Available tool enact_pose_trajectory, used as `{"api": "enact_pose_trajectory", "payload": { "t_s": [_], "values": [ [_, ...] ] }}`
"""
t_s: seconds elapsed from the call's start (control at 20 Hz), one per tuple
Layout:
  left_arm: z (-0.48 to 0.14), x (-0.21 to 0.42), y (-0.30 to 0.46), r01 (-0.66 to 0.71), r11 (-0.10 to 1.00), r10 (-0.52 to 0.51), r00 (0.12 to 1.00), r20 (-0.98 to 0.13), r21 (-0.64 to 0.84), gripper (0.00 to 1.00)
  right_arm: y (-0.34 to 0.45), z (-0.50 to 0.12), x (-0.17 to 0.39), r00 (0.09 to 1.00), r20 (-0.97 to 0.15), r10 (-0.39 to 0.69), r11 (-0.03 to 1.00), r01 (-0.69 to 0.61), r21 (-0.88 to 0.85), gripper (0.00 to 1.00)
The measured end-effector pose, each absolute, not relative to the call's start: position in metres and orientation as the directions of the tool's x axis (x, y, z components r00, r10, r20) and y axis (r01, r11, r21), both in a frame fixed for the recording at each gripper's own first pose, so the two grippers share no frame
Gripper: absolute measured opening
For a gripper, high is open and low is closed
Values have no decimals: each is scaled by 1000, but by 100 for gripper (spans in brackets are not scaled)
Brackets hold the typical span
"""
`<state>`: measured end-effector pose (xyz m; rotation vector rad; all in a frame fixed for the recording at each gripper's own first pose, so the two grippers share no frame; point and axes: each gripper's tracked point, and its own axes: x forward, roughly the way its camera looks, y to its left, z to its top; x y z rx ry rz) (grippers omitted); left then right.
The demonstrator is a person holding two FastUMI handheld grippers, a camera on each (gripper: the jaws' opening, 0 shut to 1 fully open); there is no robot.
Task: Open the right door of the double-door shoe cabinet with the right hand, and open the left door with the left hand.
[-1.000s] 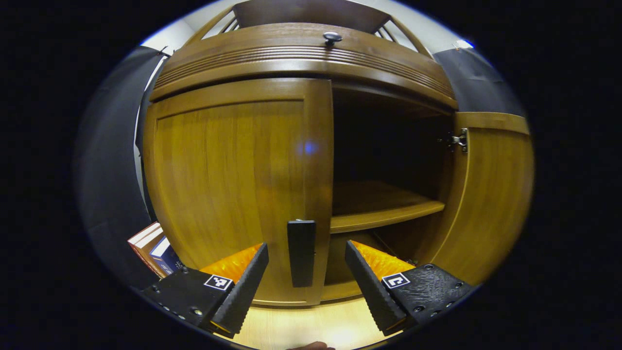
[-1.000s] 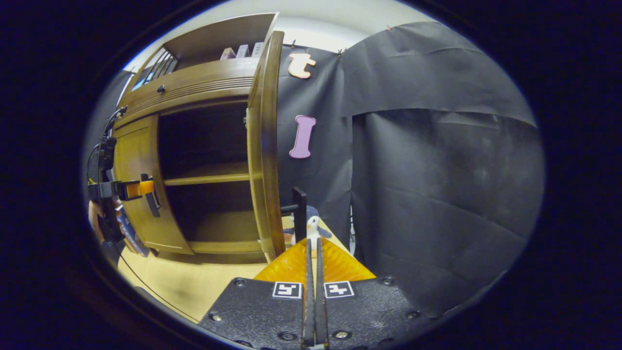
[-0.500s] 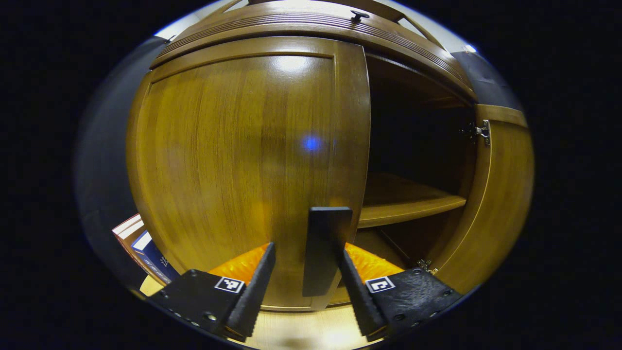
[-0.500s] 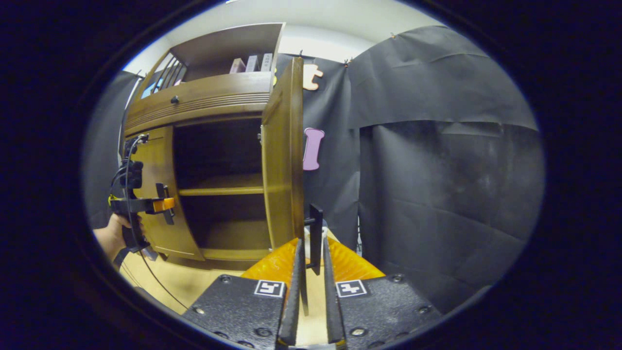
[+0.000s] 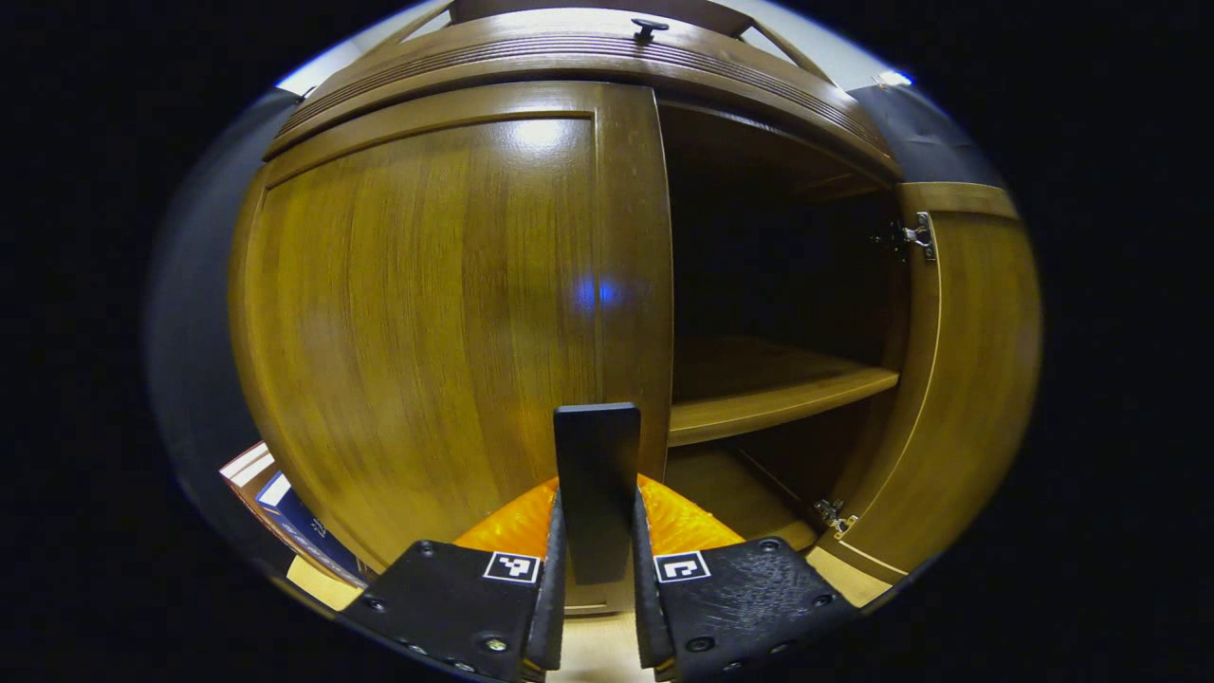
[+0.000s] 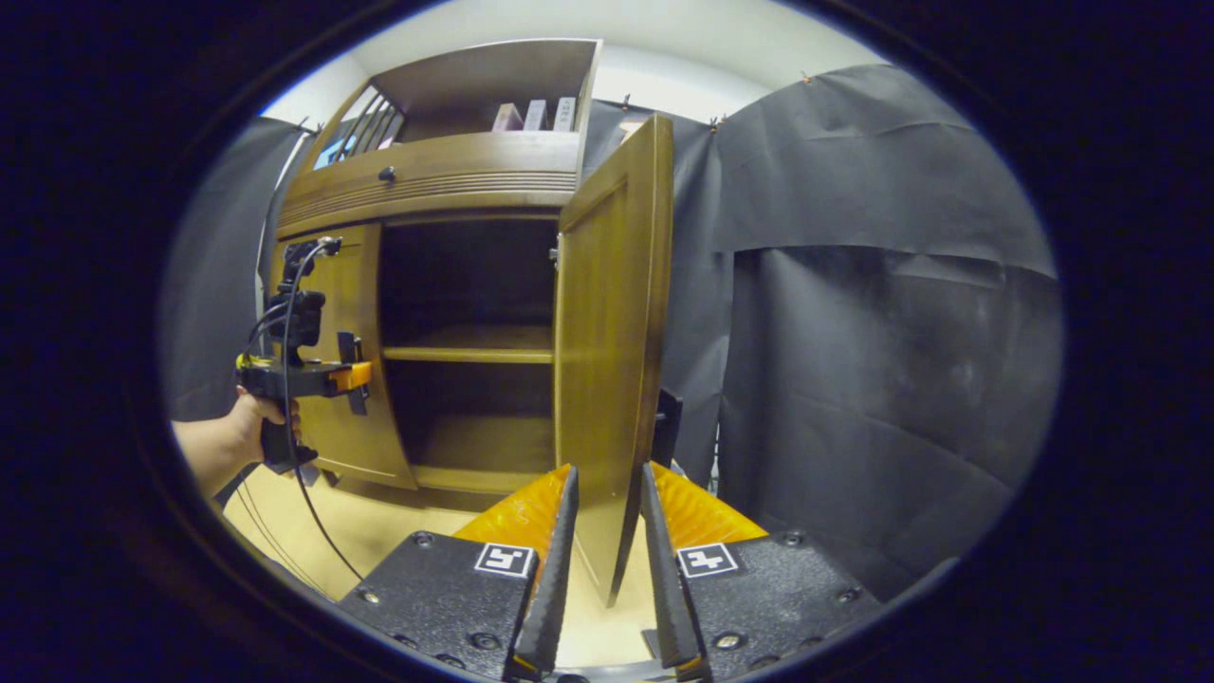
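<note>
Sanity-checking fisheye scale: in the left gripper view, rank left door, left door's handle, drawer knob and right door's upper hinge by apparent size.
1. left door
2. left door's handle, enlarged by nearness, between the left gripper fingers
3. drawer knob and upper hinge: both tiny, too close to rank

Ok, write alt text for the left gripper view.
The left gripper is closed on the dark vertical handle of the shoe cabinet's shut left door. Beside it the right door stands open, showing a bare wooden shelf in a dark interior.
</note>
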<state>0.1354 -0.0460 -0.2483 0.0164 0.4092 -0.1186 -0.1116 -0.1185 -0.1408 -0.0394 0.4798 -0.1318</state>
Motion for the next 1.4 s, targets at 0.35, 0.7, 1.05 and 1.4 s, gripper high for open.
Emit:
{"api": "enact_pose_trajectory", "payload": {
  "t_s": [0.35, 0.7, 1.05, 1.4],
  "values": [
    [-247, 129, -46, 121, 992, -122, 904, -410, -27, 23, -100, -145, -105, 886, -455, -87, 996, 71, -52, 45],
    [-241, 103, -42, 119, 992, -129, 900, -416, -52, 23, -70, -153, -81, 886, -464, -8, 998, -24, -63, 42],
    [-232, 62, -30, 101, 992, -124, 902, -414, -77, 23, -43, -163, -76, 879, -469, 86, 993, -112, -27, 42],
    [-225, 25, -13, 89, 994, -109, 894, -434, -67, 23, -7, -172, -65, 852, -488, 192, 981, -186, 61, 45]
  ]
}}
